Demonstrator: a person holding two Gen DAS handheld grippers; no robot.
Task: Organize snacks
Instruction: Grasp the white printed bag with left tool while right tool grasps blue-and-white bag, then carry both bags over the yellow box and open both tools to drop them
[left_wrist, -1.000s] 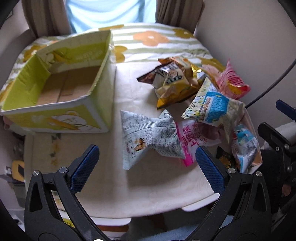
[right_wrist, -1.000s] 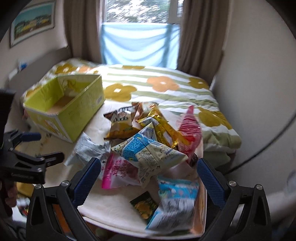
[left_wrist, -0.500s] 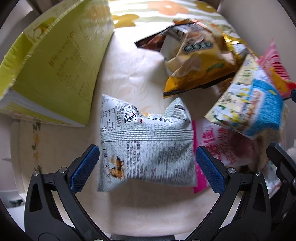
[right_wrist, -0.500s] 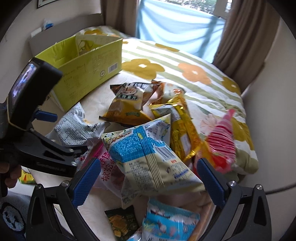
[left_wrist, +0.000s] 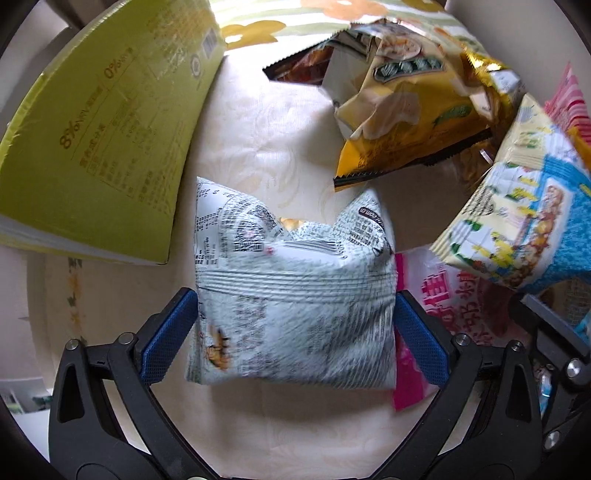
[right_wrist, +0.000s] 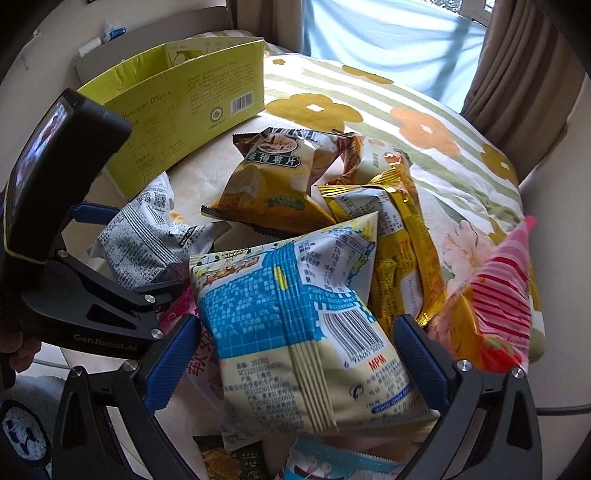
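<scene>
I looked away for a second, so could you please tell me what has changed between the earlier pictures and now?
Both grippers came down onto the pile. The left gripper now straddles the grey-white bag, its jaws closing on it. The right gripper now straddles the blue and cream bag. The green box and the other snacks stayed where they were.

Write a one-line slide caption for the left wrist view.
Left claw closing around a grey-and-white snack bag beside the yellow-green box.

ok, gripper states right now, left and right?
Left gripper: closing around the grey-white snack bag, pads at its edges, no firm grip yet.
Right gripper: open, straddling the blue-and-cream snack bag.
</scene>
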